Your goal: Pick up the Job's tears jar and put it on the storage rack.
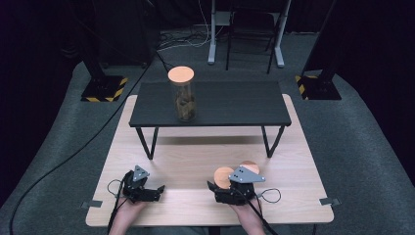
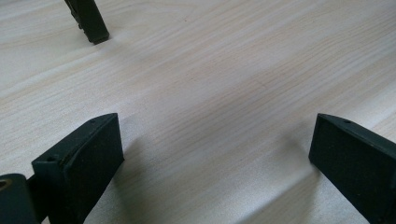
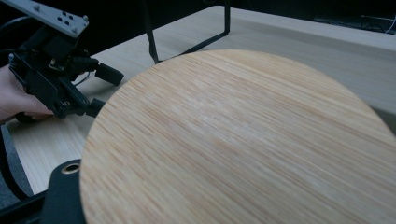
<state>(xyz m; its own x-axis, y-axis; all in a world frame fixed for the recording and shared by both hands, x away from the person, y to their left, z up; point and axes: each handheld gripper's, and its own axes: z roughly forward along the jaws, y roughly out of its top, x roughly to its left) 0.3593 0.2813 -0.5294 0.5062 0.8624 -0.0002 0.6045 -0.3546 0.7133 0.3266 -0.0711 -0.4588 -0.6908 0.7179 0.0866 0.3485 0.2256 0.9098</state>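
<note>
My right gripper [image 1: 219, 188] hovers near the table's front edge, right of centre, shut on a round wooden lid [image 1: 224, 176]. In the right gripper view the lid's [image 3: 243, 140] grained face spreads across the picture and hides the jaw tips. A second round wooden disc [image 1: 251, 166] peeks out behind that gripper's grey plate. My left gripper [image 1: 155, 189] rests at the front left, open, its two black jaws wide apart over bare wood [image 2: 215, 158] with nothing between them. A glass jar [image 1: 184, 100] with a wooden lid and brown pieces inside stands on the black bench.
The low black bench [image 1: 235, 105] spans the back half of the light wood table [image 1: 195, 156], on thin black legs. One leg's foot [image 2: 91, 23] shows in the left gripper view. Cables trail off the front edge. Stands and cables sit on the floor beyond.
</note>
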